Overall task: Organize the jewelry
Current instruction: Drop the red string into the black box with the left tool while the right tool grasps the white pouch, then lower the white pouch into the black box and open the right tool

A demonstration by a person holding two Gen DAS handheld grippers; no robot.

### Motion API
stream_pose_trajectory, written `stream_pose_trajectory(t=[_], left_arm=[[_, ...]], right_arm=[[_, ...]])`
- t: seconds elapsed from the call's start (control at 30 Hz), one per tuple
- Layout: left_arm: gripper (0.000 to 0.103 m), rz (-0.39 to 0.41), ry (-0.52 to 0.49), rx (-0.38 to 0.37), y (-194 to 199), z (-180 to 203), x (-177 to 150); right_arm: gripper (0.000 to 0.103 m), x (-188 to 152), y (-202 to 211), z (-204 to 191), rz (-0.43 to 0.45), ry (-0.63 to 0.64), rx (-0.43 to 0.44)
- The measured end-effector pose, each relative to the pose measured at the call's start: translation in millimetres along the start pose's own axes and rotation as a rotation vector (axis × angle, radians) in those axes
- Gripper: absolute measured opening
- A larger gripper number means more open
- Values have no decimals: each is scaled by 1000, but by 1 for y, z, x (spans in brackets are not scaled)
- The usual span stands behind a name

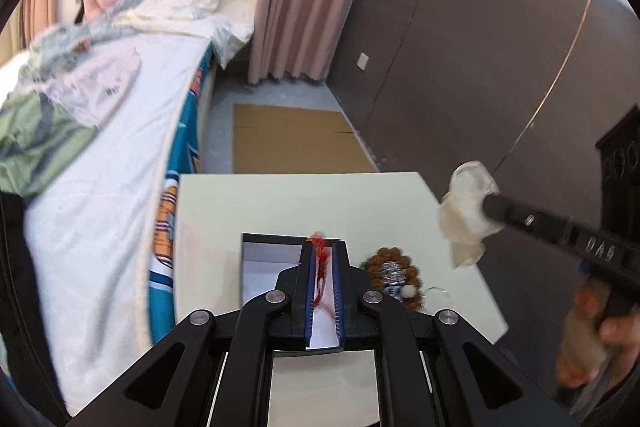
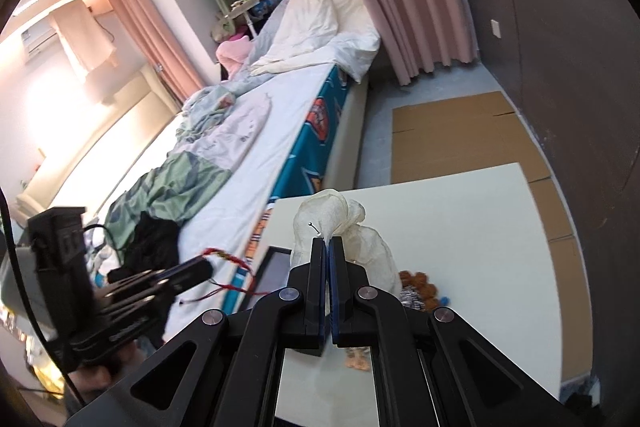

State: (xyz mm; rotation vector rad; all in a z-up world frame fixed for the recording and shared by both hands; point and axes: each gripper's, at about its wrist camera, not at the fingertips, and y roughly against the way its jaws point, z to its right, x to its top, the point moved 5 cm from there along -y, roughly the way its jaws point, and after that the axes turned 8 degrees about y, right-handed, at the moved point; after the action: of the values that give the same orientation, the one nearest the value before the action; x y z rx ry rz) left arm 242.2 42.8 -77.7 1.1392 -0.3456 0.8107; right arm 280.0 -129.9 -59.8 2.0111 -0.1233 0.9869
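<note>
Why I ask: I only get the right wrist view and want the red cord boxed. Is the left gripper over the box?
Observer: Yes. In the left wrist view the left gripper, shut on the red cord, lines up over the open box, near its right edge.
Operator: Anything inside?
Observer: The white floor that shows is bare; the gripper hides the rest.
Operator: And the brown beads?
Observer: The bead bracelet lies on the table, outside the box, to its right.
</note>
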Motion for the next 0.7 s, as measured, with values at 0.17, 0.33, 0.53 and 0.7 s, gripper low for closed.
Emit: stream_pose_trajectory(t=[0.17,0.33,0.53,0.7], left_arm=[[75,77,23,2,22,-9,8],[75,94,10,88,38,-27,7],[75,118,21,160,55,-51,6],[76,121,37,196,64,-66,3]], right_arm=[[3,-4,-16,-16,-30,20,27],[3,-7,-36,-31,-57,22,67],[4,-10,-60,-53,-85,29,101],[67,-16,-67,-56,-115,24,95]])
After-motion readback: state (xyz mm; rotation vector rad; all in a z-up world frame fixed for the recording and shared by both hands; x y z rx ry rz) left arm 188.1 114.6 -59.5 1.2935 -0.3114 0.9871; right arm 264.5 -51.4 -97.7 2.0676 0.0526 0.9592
